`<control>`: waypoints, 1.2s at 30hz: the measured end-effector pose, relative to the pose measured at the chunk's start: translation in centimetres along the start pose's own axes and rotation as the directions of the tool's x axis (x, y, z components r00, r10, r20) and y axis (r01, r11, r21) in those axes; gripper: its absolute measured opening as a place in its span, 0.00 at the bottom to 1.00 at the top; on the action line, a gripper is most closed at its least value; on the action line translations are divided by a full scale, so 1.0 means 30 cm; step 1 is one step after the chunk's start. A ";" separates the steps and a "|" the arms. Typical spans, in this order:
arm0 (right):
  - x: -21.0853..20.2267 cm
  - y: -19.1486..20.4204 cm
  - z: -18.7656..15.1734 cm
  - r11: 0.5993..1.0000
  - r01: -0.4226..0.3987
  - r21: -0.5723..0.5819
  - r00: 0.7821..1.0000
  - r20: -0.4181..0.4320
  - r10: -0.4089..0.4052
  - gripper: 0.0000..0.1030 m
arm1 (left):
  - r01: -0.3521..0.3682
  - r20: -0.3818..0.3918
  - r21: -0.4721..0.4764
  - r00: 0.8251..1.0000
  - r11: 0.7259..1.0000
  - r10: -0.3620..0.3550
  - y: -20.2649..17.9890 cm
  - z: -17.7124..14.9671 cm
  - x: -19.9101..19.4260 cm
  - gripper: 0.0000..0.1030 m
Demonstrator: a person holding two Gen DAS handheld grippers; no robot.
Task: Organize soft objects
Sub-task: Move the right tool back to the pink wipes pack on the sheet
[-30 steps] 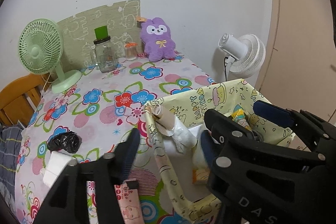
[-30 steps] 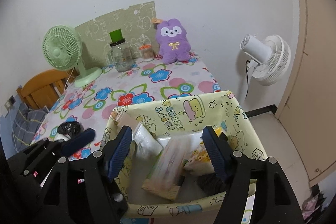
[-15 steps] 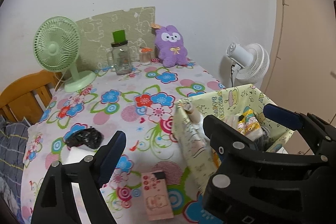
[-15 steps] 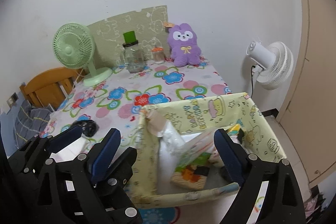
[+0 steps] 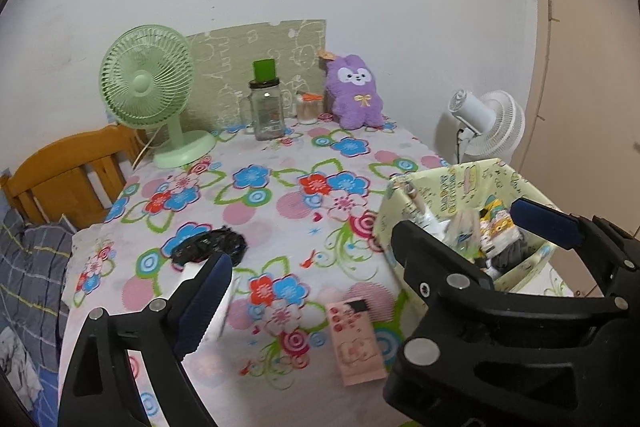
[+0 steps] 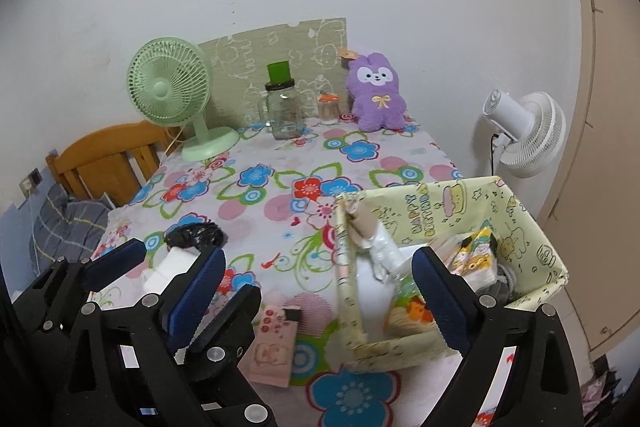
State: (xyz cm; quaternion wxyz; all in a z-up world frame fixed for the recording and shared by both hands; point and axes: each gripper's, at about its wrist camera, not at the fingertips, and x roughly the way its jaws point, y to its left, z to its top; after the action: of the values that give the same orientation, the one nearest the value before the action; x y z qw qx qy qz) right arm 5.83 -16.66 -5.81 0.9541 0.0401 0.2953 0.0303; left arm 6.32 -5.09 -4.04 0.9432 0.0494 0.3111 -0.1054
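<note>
A yellow-green printed box (image 6: 440, 203) stands at the table's front right corner, filled with packets, a white bag and a paper roll; it shows as the box (image 5: 452, 183) in the left wrist view too. My right gripper (image 6: 318, 255) hovers before its near left corner, jaws opening, pads touching nothing. My left gripper (image 5: 370, 231) is beside it, jaws opening and empty, and the fingers interleave. A black crumpled bag (image 5: 208, 247), a white block (image 6: 172, 263) and a pink packet (image 5: 356, 343) lie on the floral cloth. A purple plush (image 6: 376, 97) sits at the back.
A green desk fan (image 5: 148, 87), a glass jar with a green lid (image 5: 268, 115) and a small jar (image 5: 308, 107) line the back wall. A white fan (image 6: 520, 131) stands beyond the right edge. A wooden chair (image 5: 68, 167) and plaid cloth (image 5: 28, 267) are left.
Both grippers spread their jaws wider and drew back from the box. The box now sits farther right in both views, and the pink packet and more tablecloth have come into view.
</note>
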 end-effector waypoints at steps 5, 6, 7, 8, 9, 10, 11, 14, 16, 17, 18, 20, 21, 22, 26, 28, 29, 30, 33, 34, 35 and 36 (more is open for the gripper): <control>0.003 0.058 -0.022 1.000 -0.002 -0.015 1.000 0.002 0.002 0.93 | -0.021 -0.003 -0.004 1.000 1.000 0.021 0.049 -0.032 -0.011 0.92; 0.004 0.070 -0.028 1.000 0.001 -0.019 1.000 0.002 -0.001 0.93 | -0.024 -0.005 -0.003 1.000 1.000 0.024 0.055 -0.037 -0.011 0.92; 0.005 0.079 -0.034 1.000 0.002 -0.022 1.000 0.002 -0.001 0.93 | -0.027 -0.007 -0.002 1.000 1.000 0.027 0.061 -0.044 -0.012 0.92; 0.007 0.090 -0.042 1.000 0.000 -0.024 1.000 0.001 0.000 0.93 | -0.030 -0.010 -0.001 1.000 1.000 0.030 0.070 -0.052 -0.012 0.92; 0.009 0.098 -0.047 1.000 -0.001 -0.024 1.000 -0.002 0.001 0.93 | -0.032 -0.012 0.001 0.999 0.999 0.032 0.076 -0.057 -0.013 0.92; 0.014 0.106 -0.055 1.000 -0.003 -0.022 1.000 -0.007 0.003 0.93 | -0.038 -0.016 0.003 0.999 0.999 0.038 0.084 -0.065 -0.012 0.92; 0.020 0.113 -0.061 1.000 -0.006 -0.019 1.000 -0.012 0.006 0.93 | -0.042 -0.019 0.005 0.999 0.999 0.042 0.091 -0.072 -0.010 0.92; 0.033 0.133 -0.078 1.000 -0.010 -0.016 1.000 -0.023 0.009 0.93 | -0.046 -0.029 0.004 0.999 0.999 0.046 0.110 -0.092 -0.003 0.92; 0.044 0.146 -0.093 1.000 -0.009 -0.019 0.999 -0.032 0.008 0.93 | -0.046 -0.037 0.004 0.998 0.999 0.046 0.121 -0.107 0.004 0.92; 0.049 0.151 -0.100 1.000 -0.008 -0.022 0.999 -0.036 0.007 0.93 | -0.047 -0.042 0.004 0.998 0.999 0.047 0.125 -0.113 0.008 0.92; 0.053 0.154 -0.106 1.000 -0.007 -0.023 0.999 -0.040 0.006 0.92 | -0.047 -0.050 0.005 0.998 0.999 0.047 0.129 -0.121 0.015 0.92; 0.069 0.162 -0.121 1.000 -0.010 -0.025 0.999 -0.054 0.008 0.91 | -0.053 -0.063 0.010 0.997 0.999 0.053 0.138 -0.135 0.028 0.92; 0.076 0.165 -0.127 1.000 -0.010 -0.025 0.998 -0.060 0.009 0.90 | -0.055 -0.067 0.013 0.996 0.998 0.055 0.141 -0.142 0.031 0.92; 0.084 0.166 -0.132 1.000 -0.011 -0.024 0.998 -0.067 0.010 0.89 | -0.056 -0.071 0.016 0.996 0.998 0.057 0.143 -0.149 0.036 0.92; 0.124 0.174 -0.162 1.000 -0.010 -0.017 0.996 -0.094 0.008 0.85 | -0.063 -0.096 0.019 0.993 0.998 0.065 0.159 -0.178 0.068 0.92; 0.147 0.174 -0.177 1.000 0.005 -0.012 0.995 -0.104 -0.006 0.82 | -0.064 -0.110 0.016 0.992 0.998 0.065 0.166 -0.193 0.085 0.92; 0.161 0.174 -0.184 1.000 0.005 -0.009 0.993 -0.118 -0.006 0.82 | -0.064 -0.122 0.015 0.990 0.998 0.066 0.170 -0.203 0.099 0.92; 0.177 0.173 -0.192 1.000 0.005 -0.010 0.991 -0.135 -0.006 0.81 | -0.064 -0.130 0.014 0.989 0.998 0.065 0.172 -0.210 0.107 0.92; 0.211 0.173 -0.214 1.000 0.018 -0.014 0.986 -0.163 -0.020 0.79 | -0.061 -0.153 0.014 0.986 0.998 0.063 0.176 -0.231 0.136 0.92; 0.219 0.171 -0.220 1.000 0.020 -0.012 0.985 -0.171 -0.022 0.79 | -0.061 -0.161 0.014 0.985 0.998 0.062 0.177 -0.238 0.147 0.92; 0.235 0.169 -0.228 1.000 0.024 -0.009 0.982 -0.185 -0.026 0.77 | -0.059 -0.166 0.014 0.984 0.998 0.061 0.179 -0.242 0.154 0.92; 0.244 0.169 -0.232 1.000 0.027 -0.009 0.981 -0.192 -0.029 0.74 | -0.056 -0.173 0.014 0.983 0.998 0.058 0.178 -0.248 0.163 0.92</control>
State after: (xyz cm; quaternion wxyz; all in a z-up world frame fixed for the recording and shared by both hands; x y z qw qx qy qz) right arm 7.74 -10.62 -15.15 0.9215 0.0299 0.3865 0.0214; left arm 7.09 0.46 -12.76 0.9150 0.0717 0.3900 -0.0750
